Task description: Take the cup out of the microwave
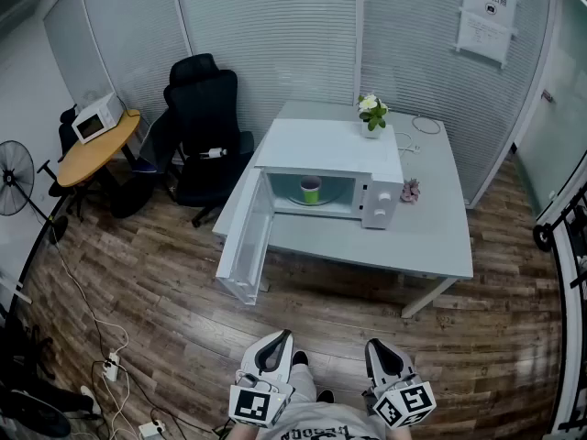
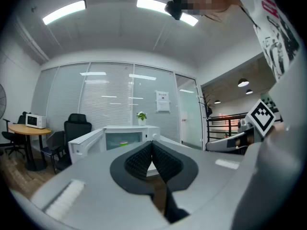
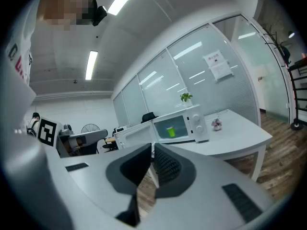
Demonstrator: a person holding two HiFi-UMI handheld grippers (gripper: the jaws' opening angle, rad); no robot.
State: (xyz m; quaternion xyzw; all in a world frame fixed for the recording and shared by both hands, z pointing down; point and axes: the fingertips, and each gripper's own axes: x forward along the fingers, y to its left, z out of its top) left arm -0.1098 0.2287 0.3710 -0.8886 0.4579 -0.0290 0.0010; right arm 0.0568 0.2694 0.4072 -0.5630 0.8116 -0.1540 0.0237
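Inside the microwave [image 1: 330, 149], its door [image 1: 246, 246] swung open, stands the green cup [image 1: 311, 190]; well short of it, left gripper [image 2: 152, 144] and right gripper [image 3: 153, 148] are clenched, empty.

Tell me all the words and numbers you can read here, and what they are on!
"禁止拍照": probably, it is small; heading of the paper sign on the glass wall. Its smaller lines are too small to read.
Red letters on the person's shirt: cut off, unreadable.
Microwave: nothing readable by its knobs.
Marker cubes: only black-and-white squares, no words.
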